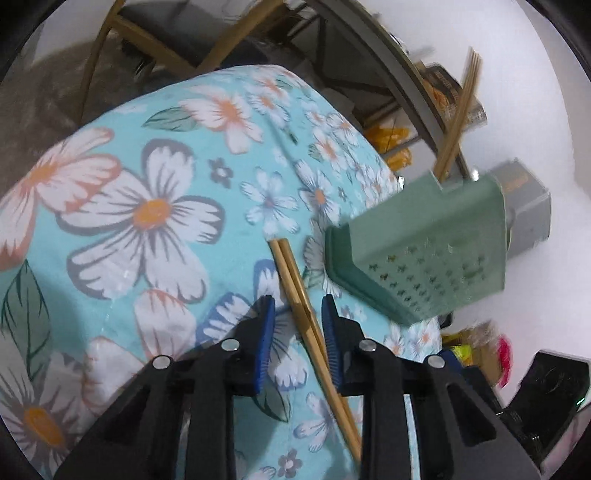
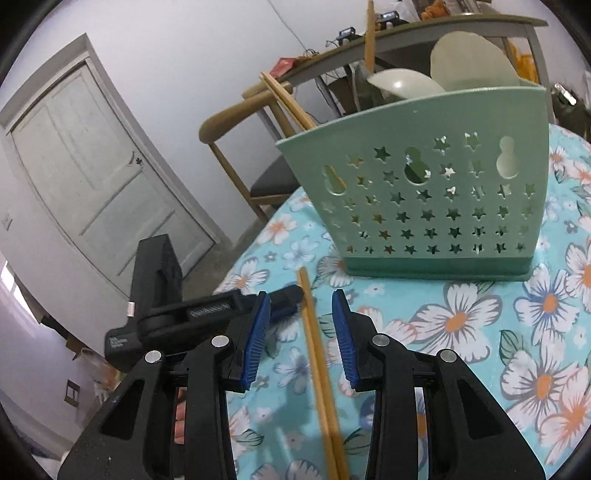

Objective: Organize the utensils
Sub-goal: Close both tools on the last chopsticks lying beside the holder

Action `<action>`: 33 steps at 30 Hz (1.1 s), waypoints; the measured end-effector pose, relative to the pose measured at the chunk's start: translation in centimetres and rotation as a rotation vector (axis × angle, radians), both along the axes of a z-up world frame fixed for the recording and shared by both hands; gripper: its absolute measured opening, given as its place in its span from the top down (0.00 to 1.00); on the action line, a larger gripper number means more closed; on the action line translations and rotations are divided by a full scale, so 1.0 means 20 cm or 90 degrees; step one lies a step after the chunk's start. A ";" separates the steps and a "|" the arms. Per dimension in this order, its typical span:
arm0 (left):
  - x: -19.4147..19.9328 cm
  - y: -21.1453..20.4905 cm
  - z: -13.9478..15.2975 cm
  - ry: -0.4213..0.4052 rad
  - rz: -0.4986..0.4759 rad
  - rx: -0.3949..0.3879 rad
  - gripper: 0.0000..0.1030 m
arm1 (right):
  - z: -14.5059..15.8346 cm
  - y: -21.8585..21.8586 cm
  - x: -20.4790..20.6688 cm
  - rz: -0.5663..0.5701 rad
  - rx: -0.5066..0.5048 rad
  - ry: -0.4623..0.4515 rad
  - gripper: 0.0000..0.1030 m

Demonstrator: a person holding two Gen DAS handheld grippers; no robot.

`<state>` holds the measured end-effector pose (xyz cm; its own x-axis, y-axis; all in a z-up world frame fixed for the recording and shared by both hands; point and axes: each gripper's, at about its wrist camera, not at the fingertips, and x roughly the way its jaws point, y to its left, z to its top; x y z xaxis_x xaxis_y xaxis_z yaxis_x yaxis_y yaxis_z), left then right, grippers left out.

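Observation:
A pair of wooden chopsticks (image 1: 295,288) lies flat on the floral tablecloth (image 1: 147,206). My left gripper (image 1: 298,299) is open and straddles the pair, whose shafts run close to its right pad. In the right wrist view the chopsticks (image 2: 314,343) also lie between the spread blue pads of my open right gripper (image 2: 301,295), touching neither. The left gripper (image 2: 286,304) reaches in from the left, level with the sticks' far end. A green star-holed utensil holder (image 2: 424,206) stands upright just beyond, holding more chopsticks (image 2: 288,103) and pale spoons (image 2: 406,86). The holder (image 1: 417,251) is blurred in the left view.
The tablecloth (image 2: 480,332) covers a round table whose edge drops off on the left. A wooden chair (image 2: 236,118) stands beyond that edge, with a grey door (image 2: 92,177) behind it. A cluttered grey desk (image 2: 406,33) sits behind the holder.

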<state>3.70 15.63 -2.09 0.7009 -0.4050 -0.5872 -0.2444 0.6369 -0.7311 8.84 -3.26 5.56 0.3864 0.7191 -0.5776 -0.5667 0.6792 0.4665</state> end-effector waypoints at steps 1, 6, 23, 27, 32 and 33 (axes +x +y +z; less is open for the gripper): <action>0.01 0.01 -0.01 -0.001 0.003 -0.007 0.77 | -0.02 0.00 0.02 0.001 0.001 0.009 0.66; 0.07 0.02 -0.02 -0.011 -0.002 -0.013 0.84 | -0.10 0.00 0.07 -0.007 -0.013 0.035 0.66; 0.23 -0.16 -0.03 -0.037 -0.161 -0.019 0.92 | -0.19 -0.12 0.20 -0.024 -0.010 0.128 0.66; 0.16 -0.14 0.02 -0.025 -0.109 0.023 0.92 | -0.17 -0.11 0.19 -0.025 -0.044 0.091 0.67; 0.07 -0.07 0.08 -0.037 -0.080 0.043 0.92 | -0.11 0.01 0.18 0.004 -0.121 -0.008 0.66; 0.06 -0.04 0.10 -0.045 -0.076 0.041 0.92 | -0.11 0.05 0.21 0.015 -0.138 -0.019 0.66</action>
